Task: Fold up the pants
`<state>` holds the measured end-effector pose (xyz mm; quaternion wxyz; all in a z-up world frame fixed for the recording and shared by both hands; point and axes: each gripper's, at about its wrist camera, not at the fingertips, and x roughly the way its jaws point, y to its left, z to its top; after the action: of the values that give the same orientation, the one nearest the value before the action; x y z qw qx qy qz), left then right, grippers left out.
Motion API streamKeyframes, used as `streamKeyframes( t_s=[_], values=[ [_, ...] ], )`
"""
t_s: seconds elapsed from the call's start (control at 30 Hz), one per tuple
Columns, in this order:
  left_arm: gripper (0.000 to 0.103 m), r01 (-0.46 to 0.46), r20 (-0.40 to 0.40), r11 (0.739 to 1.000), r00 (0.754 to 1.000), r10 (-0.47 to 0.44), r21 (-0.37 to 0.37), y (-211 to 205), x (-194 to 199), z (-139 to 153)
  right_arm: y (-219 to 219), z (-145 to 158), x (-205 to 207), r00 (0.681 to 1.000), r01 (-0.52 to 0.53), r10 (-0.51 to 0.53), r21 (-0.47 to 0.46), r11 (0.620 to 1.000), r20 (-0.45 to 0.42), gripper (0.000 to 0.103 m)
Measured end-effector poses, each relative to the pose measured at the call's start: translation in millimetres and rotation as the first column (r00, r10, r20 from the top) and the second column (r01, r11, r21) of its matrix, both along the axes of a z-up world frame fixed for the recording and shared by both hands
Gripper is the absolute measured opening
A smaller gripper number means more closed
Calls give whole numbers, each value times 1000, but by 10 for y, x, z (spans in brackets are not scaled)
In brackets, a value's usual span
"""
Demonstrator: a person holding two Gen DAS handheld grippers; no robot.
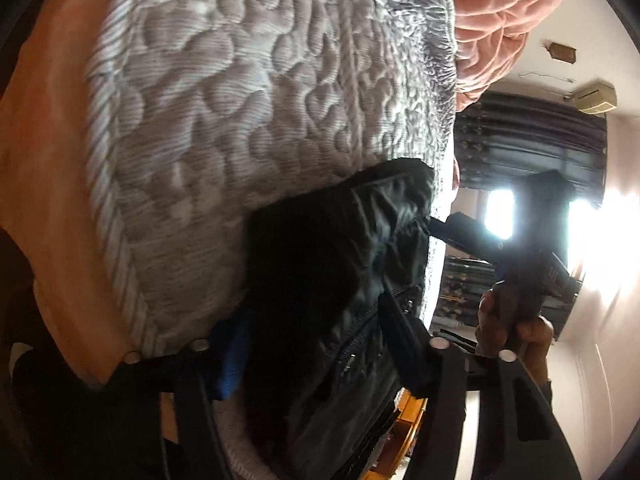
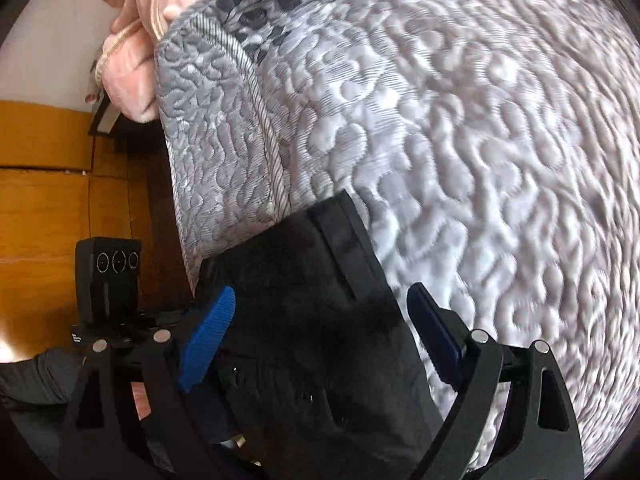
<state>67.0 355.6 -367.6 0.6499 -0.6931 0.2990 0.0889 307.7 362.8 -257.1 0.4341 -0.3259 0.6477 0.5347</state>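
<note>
Tilting down over the black pants (image 2: 320, 320), right gripper (image 2: 324, 336) jaws spread; left gripper (image 1: 316, 360) pinches them.

Black pants (image 1: 340, 280) run off the bottom edge in both wrist views, full length unseen. Left gripper (image 1: 316, 360): right finger mostly buried behind the dark cloth, only part of the blue left pad (image 1: 230, 364) showing; grip not readable. Quilted mattress (image 2: 480, 140) smeared by motion blur on the right. Pink blanket (image 2: 136, 20) cropped at the top edge.
</note>
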Motion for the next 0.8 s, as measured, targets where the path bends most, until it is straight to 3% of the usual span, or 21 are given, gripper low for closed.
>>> streamKeyframes(
  t_s=[0.1, 0.17, 0.27, 0.33, 0.37, 0.6, 0.8],
  values=[
    [52, 8, -19, 1000, 1000, -8, 18, -8, 0, 6, 75, -132, -71, 999, -37, 36, -36, 999, -9, 87],
    [50, 9, -25, 1000, 1000, -9, 22, -2, 10, 34, 102, -218, -120, 998, -60, 60, -59, 996, 3, 79],
    [38, 20, -45, 999, 999, -18, 44, 0, 21, 107, 94, -209, -140, 998, -64, 65, -56, 996, 21, 60],
    [34, 31, -47, 997, 998, -28, 67, -7, 29, 176, 62, -138, -125, 998, -63, 64, -48, 997, 22, 38],
    [33, 40, -44, 995, 998, -36, 88, -20, 32, 241, 41, -84, -107, 998, -58, 59, -40, 998, 21, 33],
    [30, 80, 7, 979, 997, -83, 189, -97, 120, 772, -212, 498, -126, 998, -27, 24, 54, 998, 57, 29],
    [29, 139, 33, 929, 987, -160, 343, -339, 210, 1421, -549, 1145, -130, 992, -8, -7, 125, 992, 123, 29]
  ],
)
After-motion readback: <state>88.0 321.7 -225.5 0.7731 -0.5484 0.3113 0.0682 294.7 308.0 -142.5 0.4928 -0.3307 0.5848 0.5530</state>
